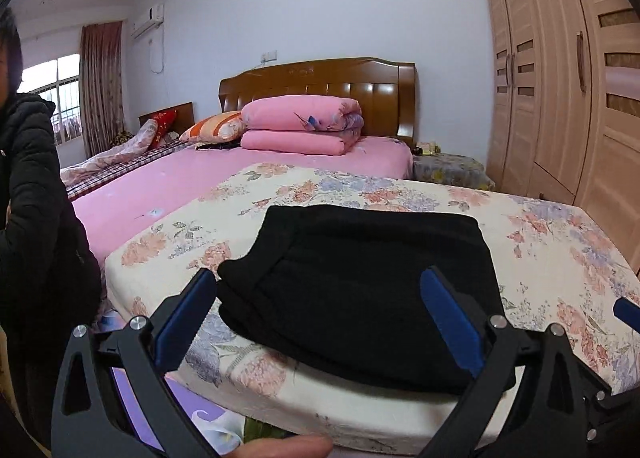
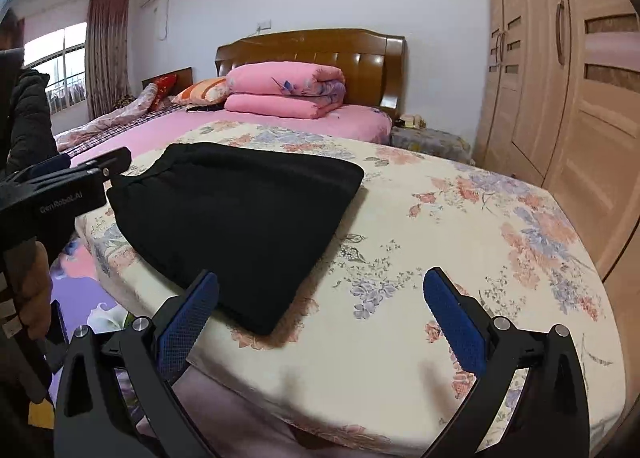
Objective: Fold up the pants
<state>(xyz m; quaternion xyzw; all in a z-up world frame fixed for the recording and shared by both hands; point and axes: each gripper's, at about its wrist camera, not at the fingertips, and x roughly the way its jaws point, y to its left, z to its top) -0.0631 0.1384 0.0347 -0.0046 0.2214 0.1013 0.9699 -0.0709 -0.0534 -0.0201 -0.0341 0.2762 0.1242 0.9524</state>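
Our left gripper [image 1: 318,294] and right gripper [image 2: 320,296] gape wide, holding nothing; the pants [image 1: 360,290] look soft, limp, thick, so we'd pinch stacked edges

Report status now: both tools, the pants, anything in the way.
Left tool open, empty. Right tool open, empty. Black pants folded, lying on the floral mattress. Nothing in the way.

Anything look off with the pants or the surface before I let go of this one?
Nothing stands out. The black pants lie folded in a compact stack on the floral mattress; left gripper and right gripper are both open and empty.
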